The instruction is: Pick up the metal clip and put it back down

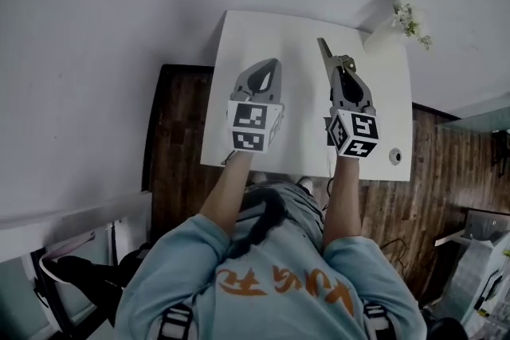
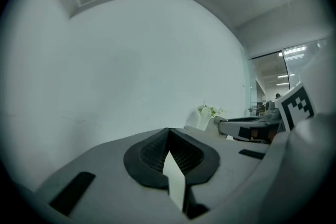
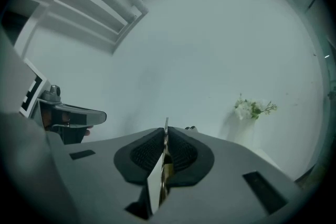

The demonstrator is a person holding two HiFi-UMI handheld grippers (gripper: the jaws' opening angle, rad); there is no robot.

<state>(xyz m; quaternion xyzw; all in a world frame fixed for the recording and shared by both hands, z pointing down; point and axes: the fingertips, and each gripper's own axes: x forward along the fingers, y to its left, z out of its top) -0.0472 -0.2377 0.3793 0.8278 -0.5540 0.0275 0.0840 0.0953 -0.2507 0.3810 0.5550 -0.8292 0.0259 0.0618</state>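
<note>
My right gripper (image 1: 338, 64) hangs above the white table (image 1: 303, 131), shut on the metal clip (image 1: 323, 49). The clip sticks out past the fingertips as a thin grey strip. In the right gripper view it stands edge-on as a narrow metal blade (image 3: 166, 131) pinched between the black ribbed pads (image 3: 184, 152). My left gripper (image 1: 273, 65) hovers beside it over the table's left half. Its pads (image 2: 152, 152) meet at the tips with nothing between them. Each gripper shows in the other's view: the right gripper (image 2: 247, 126) and the left gripper (image 3: 71, 115).
A white vase of pale flowers (image 1: 405, 18) stands at the table's far right corner, also seen from the left gripper (image 2: 208, 112) and from the right gripper (image 3: 253, 109). A small round object (image 1: 395, 157) lies near the table's front right edge. Dark wooden floor (image 1: 179, 131) surrounds the table.
</note>
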